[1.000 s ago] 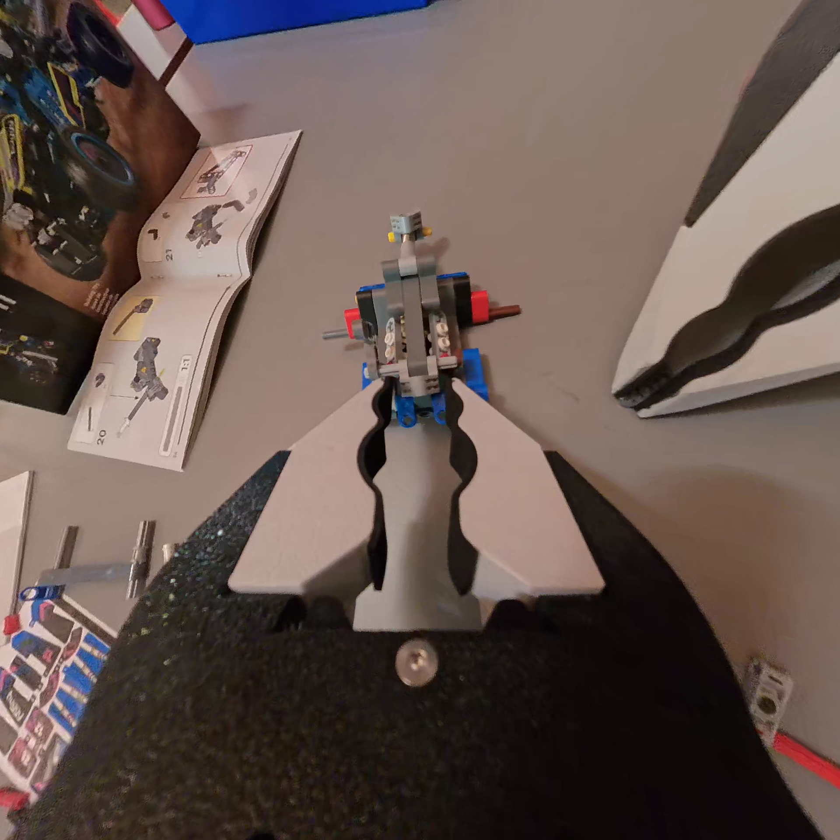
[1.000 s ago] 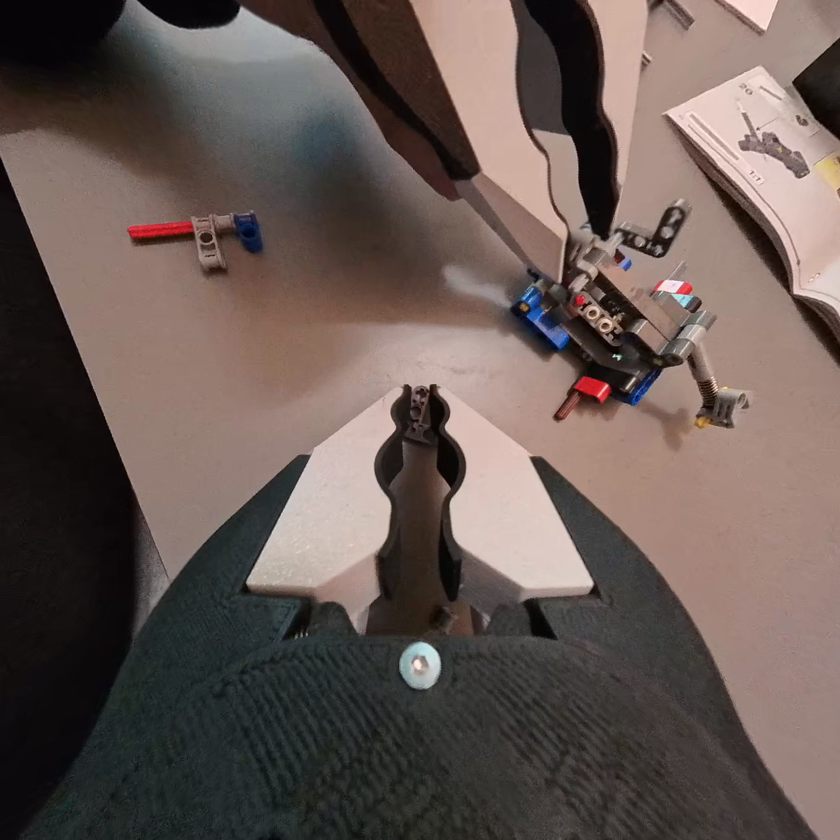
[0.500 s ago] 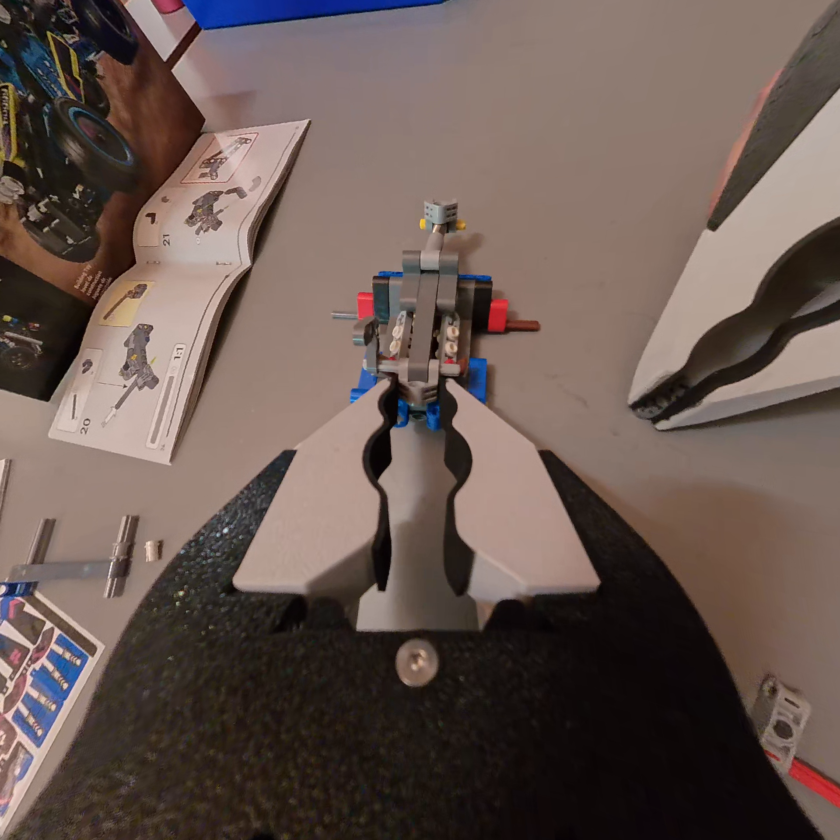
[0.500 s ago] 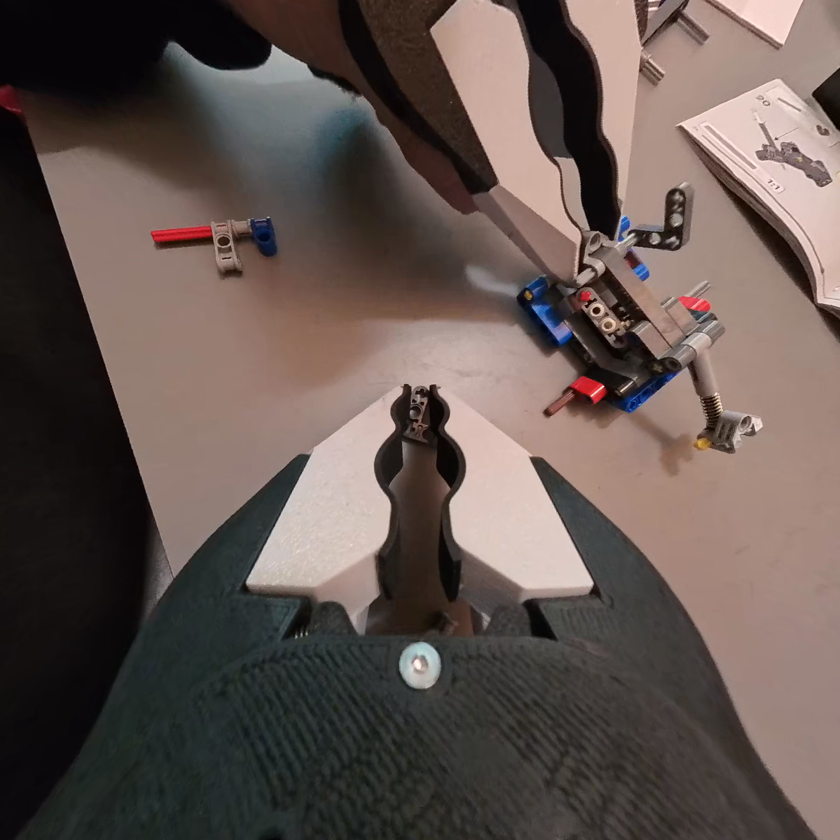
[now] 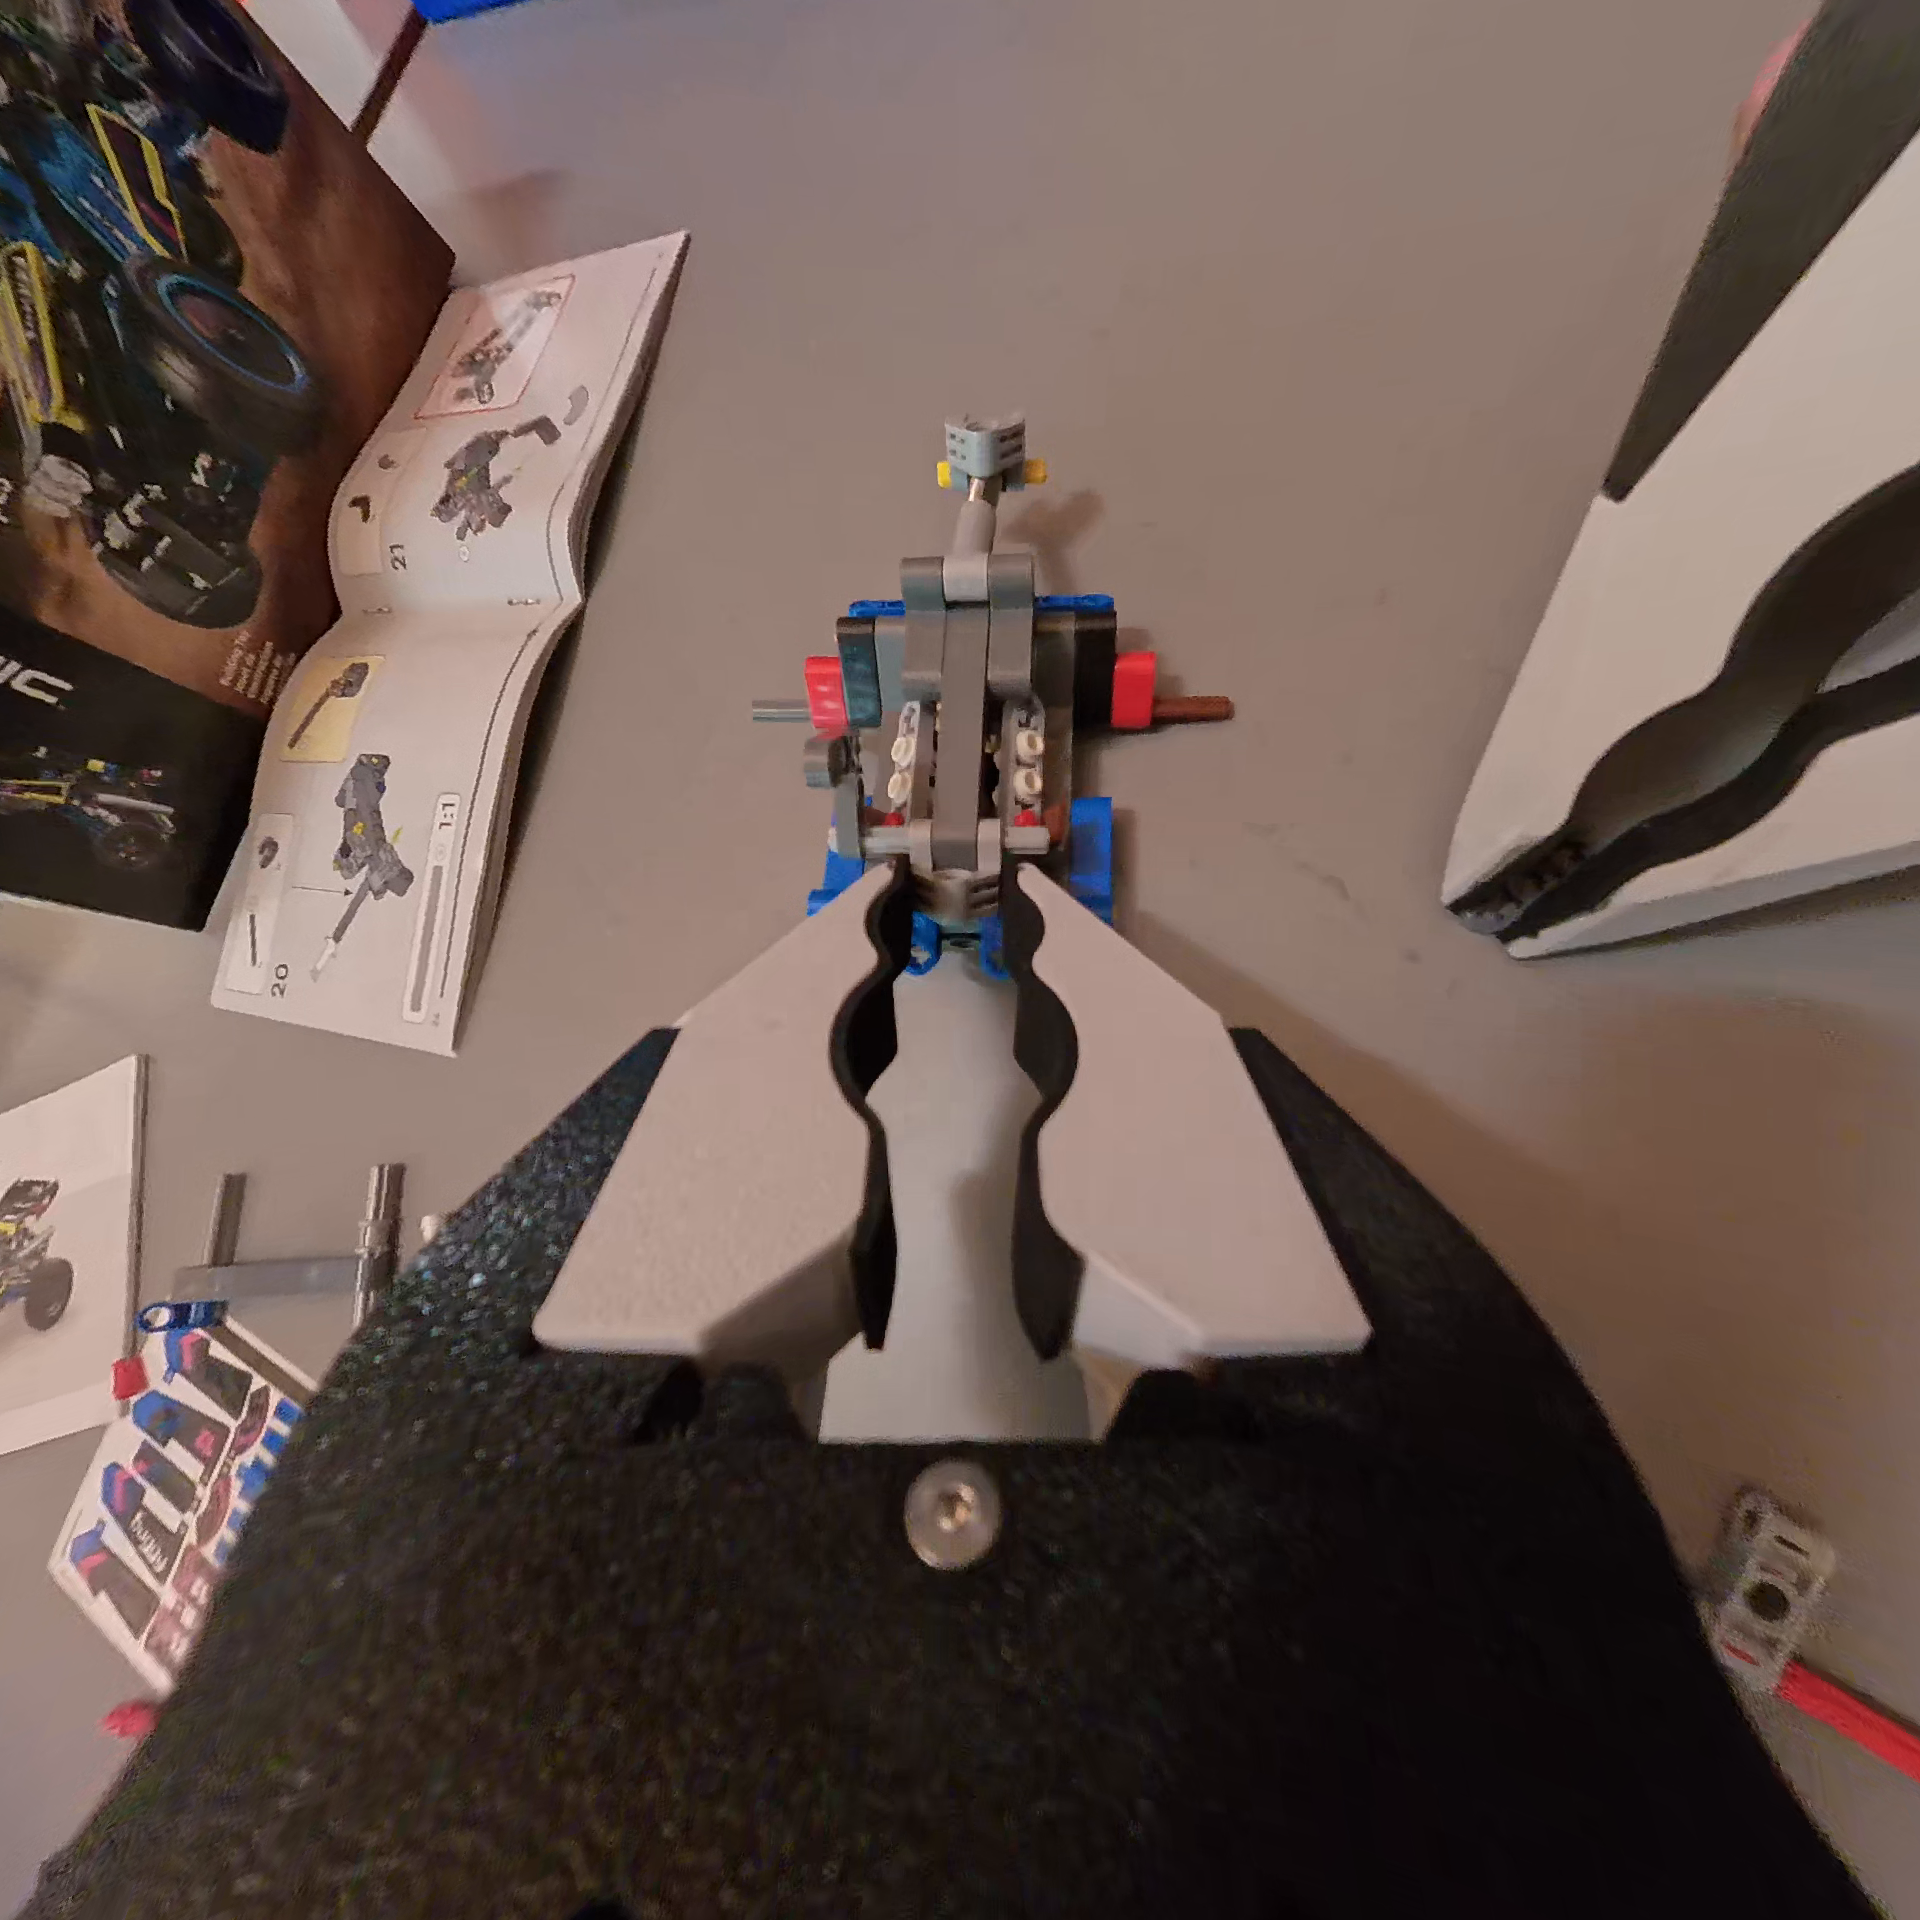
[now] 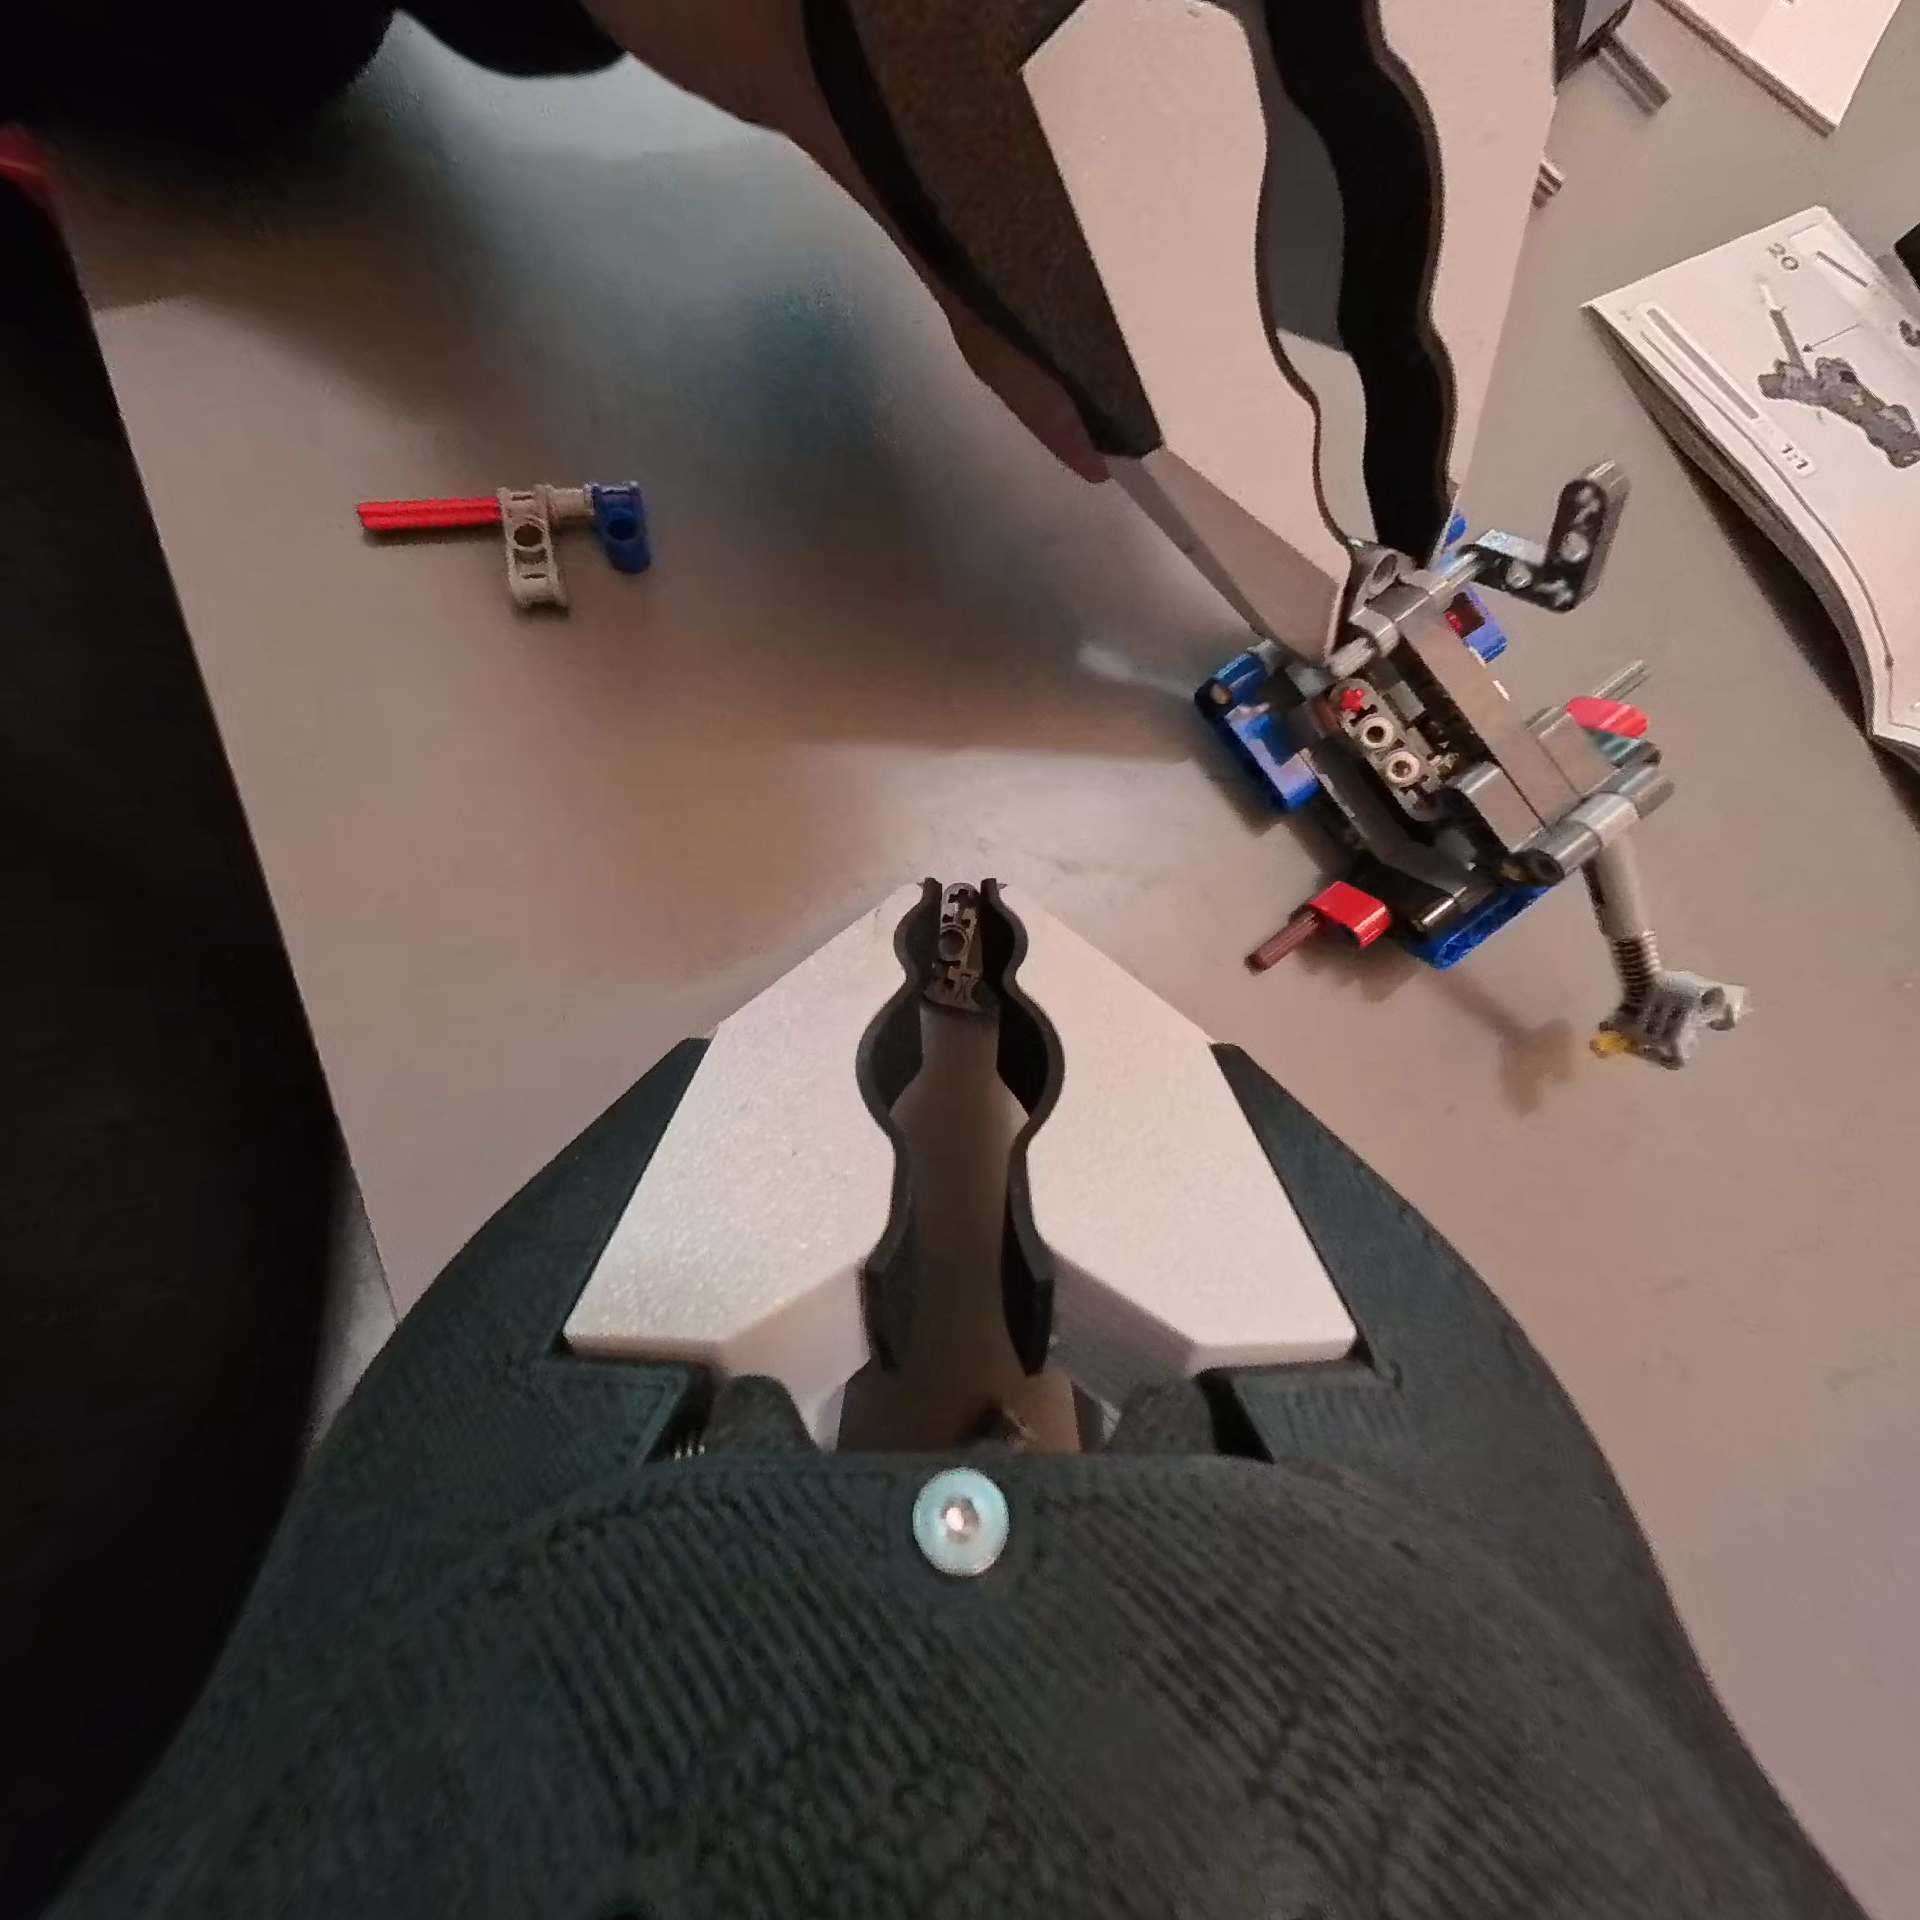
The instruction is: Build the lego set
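A brick assembly of grey, black, blue and red parts rests on the grey table. A sprung grey rod sticks out at its far end. My left gripper is shut on a light grey connector at the assembly's near end. The right wrist view shows the same gripper's tips on the top of the assembly. My right gripper is shut on a small dark grey connector piece and is held above bare table, to the left of the assembly. The right gripper also shows at the right edge of the left wrist view.
An open instruction booklet and a printed box lie left of the assembly. A sticker sheet, grey axles and a second booklet are at lower left. A red axle with grey and blue connectors lies apart. Spacing between my two grippers at the tips: around 9 cm.
My left gripper has kept its hold and turned the assembly slightly, so that it lines up straight ahead. My right gripper still holds the dark piece and has barely moved.
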A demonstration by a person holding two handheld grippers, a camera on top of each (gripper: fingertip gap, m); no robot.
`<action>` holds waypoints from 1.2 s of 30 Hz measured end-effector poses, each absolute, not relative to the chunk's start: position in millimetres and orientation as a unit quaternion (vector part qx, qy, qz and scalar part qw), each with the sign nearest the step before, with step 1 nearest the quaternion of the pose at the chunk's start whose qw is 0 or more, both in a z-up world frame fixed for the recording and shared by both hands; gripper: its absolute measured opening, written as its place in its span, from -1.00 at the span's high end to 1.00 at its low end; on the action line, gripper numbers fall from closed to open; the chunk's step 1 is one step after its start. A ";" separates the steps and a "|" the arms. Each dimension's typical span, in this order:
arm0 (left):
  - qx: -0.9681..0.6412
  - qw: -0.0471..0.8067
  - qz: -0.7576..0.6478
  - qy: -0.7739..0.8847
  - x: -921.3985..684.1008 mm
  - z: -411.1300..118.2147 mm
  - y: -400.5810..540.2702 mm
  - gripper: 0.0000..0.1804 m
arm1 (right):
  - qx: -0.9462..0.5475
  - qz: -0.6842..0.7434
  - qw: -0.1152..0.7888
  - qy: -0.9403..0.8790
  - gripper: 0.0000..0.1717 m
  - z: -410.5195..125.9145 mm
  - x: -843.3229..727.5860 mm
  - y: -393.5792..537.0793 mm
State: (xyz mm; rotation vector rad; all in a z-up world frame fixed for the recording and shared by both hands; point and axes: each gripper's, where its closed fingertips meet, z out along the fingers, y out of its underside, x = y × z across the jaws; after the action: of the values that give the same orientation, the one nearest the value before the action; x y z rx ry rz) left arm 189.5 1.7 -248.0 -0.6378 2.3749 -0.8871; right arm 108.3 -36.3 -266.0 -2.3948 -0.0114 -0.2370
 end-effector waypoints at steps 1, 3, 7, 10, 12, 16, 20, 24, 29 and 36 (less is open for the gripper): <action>-0.238 0.256 -0.322 0.880 188.4 -248.3 2.4 0.85 | -0.928 -0.087 0.362 -0.006 0.95 -266.1 106.6 -35.6; -0.245 0.249 -0.317 0.882 186.8 -247.9 3.8 0.85 | -0.926 -0.081 0.369 -0.009 0.94 -266.0 104.5 -33.9; -0.256 0.231 -0.320 0.882 183.7 -245.4 6.9 0.85 | -0.928 -0.084 0.363 -0.022 0.95 -266.0 102.8 -34.3; -0.250 0.237 -0.322 0.882 183.0 -241.7 10.9 0.85 | -0.927 -0.096 0.361 -0.028 0.95 -265.8 104.2 -33.9; -0.247 0.231 -0.323 0.884 181.1 -242.3 12.2 0.85 | -0.925 -0.094 0.367 -0.025 0.95 -265.8 104.3 -32.9; -0.245 0.223 -0.331 0.884 180.8 -244.7 14.7 0.85 | -0.924 -0.076 0.374 -0.030 0.94 -265.8 98.1 -31.0; -0.250 0.222 -0.342 0.878 182.5 -242.2 15.2 0.85 | -0.923 -0.096 0.367 -0.058 0.95 -265.4 97.8 -30.3; -0.240 0.208 -0.353 0.880 180.0 -242.9 15.1 0.85 | -0.912 -0.144 0.378 -0.063 0.95 -264.4 108.7 -25.8; -0.243 0.195 -0.380 0.871 180.7 -240.4 16.7 0.86 | -0.878 -0.254 0.403 -0.049 0.95 -252.1 134.5 -18.7; -0.254 0.182 -0.389 0.866 180.9 -242.4 18.1 0.86 | -0.823 -0.384 0.418 -0.036 0.96 -231.8 158.0 -1.4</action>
State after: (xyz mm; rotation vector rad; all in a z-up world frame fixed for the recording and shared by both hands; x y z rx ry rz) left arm 180.9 18.1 -242.4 -0.7180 2.4454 -1.0982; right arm 158.0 -1.4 -231.8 -2.0642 -0.0911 -0.9632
